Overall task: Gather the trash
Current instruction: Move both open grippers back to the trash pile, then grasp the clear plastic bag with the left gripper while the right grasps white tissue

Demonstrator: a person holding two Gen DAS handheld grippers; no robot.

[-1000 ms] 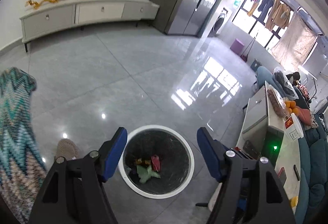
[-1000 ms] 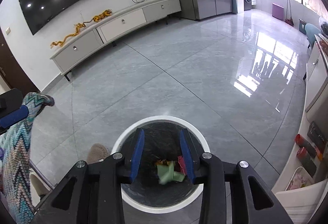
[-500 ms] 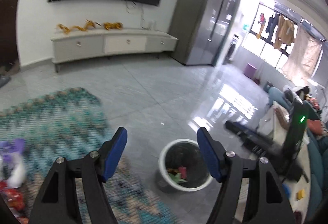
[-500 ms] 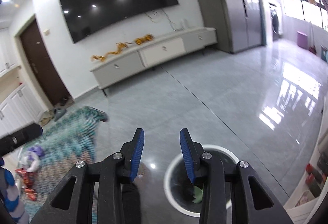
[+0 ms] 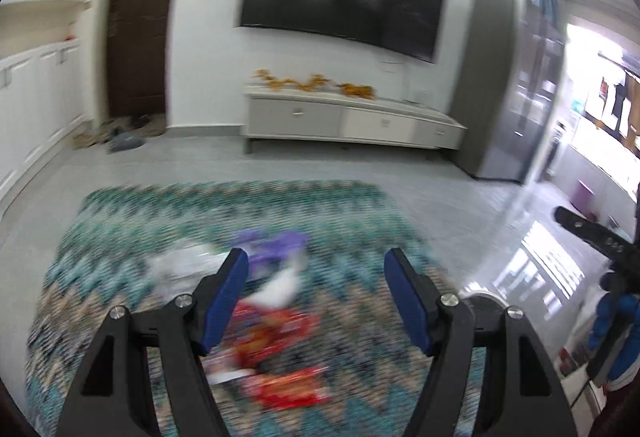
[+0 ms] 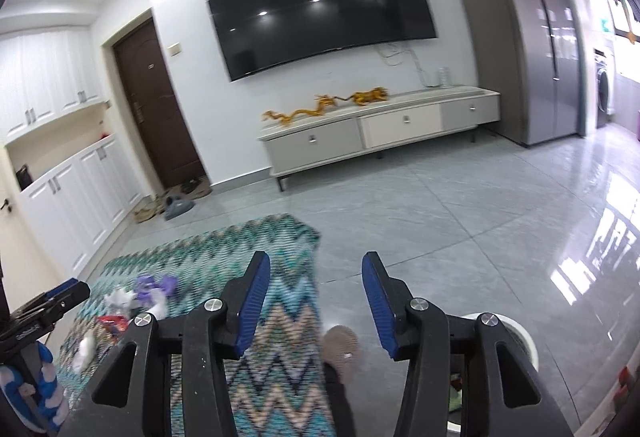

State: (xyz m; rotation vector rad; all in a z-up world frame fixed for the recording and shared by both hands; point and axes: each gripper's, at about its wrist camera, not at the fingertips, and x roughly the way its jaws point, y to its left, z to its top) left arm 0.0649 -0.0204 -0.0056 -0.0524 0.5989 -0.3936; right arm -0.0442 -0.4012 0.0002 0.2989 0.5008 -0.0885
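Note:
Blurred trash lies on a teal zigzag rug [image 5: 132, 237]: a purple wrapper [image 5: 276, 245], white paper [image 5: 280, 287] and red wrappers [image 5: 276, 333]. My left gripper [image 5: 318, 279] hangs open above this pile, with nothing between its blue pads. In the right wrist view the same trash [image 6: 120, 309] sits at the far left of the rug [image 6: 248, 245]. My right gripper [image 6: 316, 291] is over the rug's right edge, its jaws opening and empty. The white rim of the trash bin [image 6: 518, 331] shows behind its right finger, and the bin's rim [image 5: 486, 297] also shows in the left wrist view.
A low TV cabinet [image 6: 380, 133] stands against the far wall under a large screen, a grey fridge [image 6: 524, 37] at the right. Shoes lie by the dark door [image 6: 160, 109]. A person's slippered foot [image 6: 340, 345] stands at the rug's edge. Grey tile floor stretches right.
Both views have swung up and away from the bin toward the rug and its trash. The bin has slid to the lower right. The right jaws stand wider than before.

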